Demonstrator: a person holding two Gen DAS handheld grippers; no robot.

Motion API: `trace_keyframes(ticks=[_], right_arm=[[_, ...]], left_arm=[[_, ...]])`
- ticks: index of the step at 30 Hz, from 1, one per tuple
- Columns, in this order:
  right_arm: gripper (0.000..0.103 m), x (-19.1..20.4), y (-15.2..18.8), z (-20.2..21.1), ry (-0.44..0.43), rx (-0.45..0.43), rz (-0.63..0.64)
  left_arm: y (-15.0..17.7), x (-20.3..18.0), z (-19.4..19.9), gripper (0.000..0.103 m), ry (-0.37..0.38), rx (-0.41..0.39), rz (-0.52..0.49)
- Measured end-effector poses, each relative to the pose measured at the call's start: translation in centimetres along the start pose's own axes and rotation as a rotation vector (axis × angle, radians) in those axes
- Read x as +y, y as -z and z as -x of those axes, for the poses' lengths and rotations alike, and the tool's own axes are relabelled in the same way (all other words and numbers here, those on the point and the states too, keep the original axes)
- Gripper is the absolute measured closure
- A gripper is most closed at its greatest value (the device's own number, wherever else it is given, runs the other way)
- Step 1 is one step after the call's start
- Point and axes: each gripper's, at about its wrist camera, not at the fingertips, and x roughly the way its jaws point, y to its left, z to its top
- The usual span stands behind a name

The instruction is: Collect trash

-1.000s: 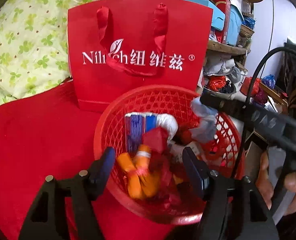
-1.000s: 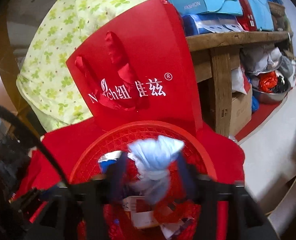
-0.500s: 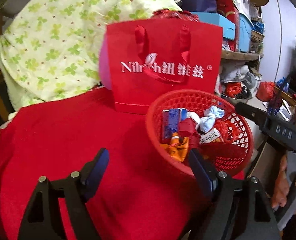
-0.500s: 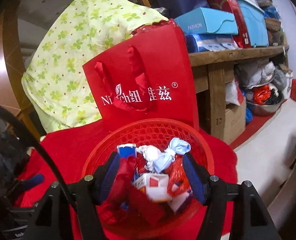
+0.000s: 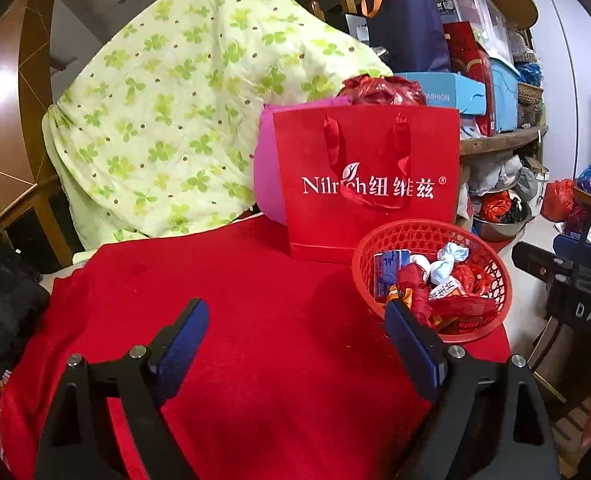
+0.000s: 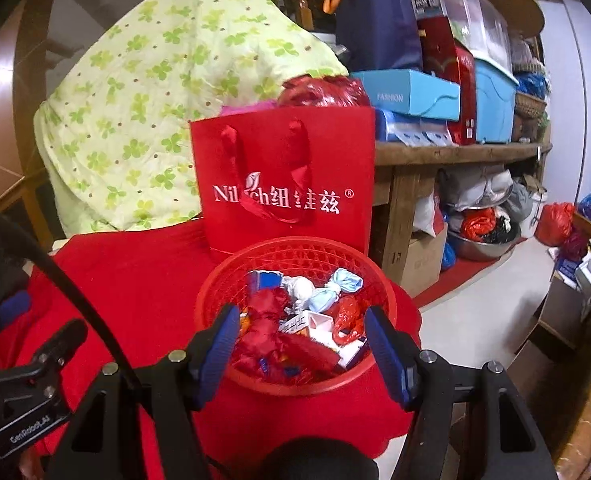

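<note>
The trash sits heaped in the basket (image 6: 295, 312) on the red cloth (image 5: 255, 340), just in front of the gift bag (image 5: 371, 184). Both grippers, left (image 5: 295, 344) and right (image 6: 299, 350), hang with jaws apart and empty. No loose piece shows on the cloth, so the sensible step is a scan of the cloth's edges; keep both clear of the basket's rim to avoid tipping it.

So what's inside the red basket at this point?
The red basket holds a heap of wrappers: a pale blue twisted wrapper, a white crumpled one, a blue packet, red wrappers and a white carton. Anything under the heap is covered.
</note>
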Motion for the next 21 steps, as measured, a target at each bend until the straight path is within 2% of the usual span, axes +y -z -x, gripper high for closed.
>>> trace_keyframes(ticks=[7, 12, 19, 21], right_arm=[[0.034, 0.7, 0.2, 3.6, -0.013, -0.018, 0.025], [0.034, 1.0, 0.4, 5.0, -0.008, -0.025, 0.050], [0.034, 1.7, 1.1, 5.6, 0.139, 0.000, 0.128], [0.034, 1.5, 1.0, 6.0, 0.155, -0.012, 0.132]], left_arm=[[-0.3, 0.6, 3.2, 0.012, -0.029, -0.038, -0.004], [-0.4, 0.9, 5.0, 0.008, -0.053, -0.055, -0.003], [-0.2, 1.3, 6.6, 0.007, -0.063, -0.062, 0.004], [-0.2, 1.4, 6.7, 0.007, -0.068, -0.057, 0.006]])
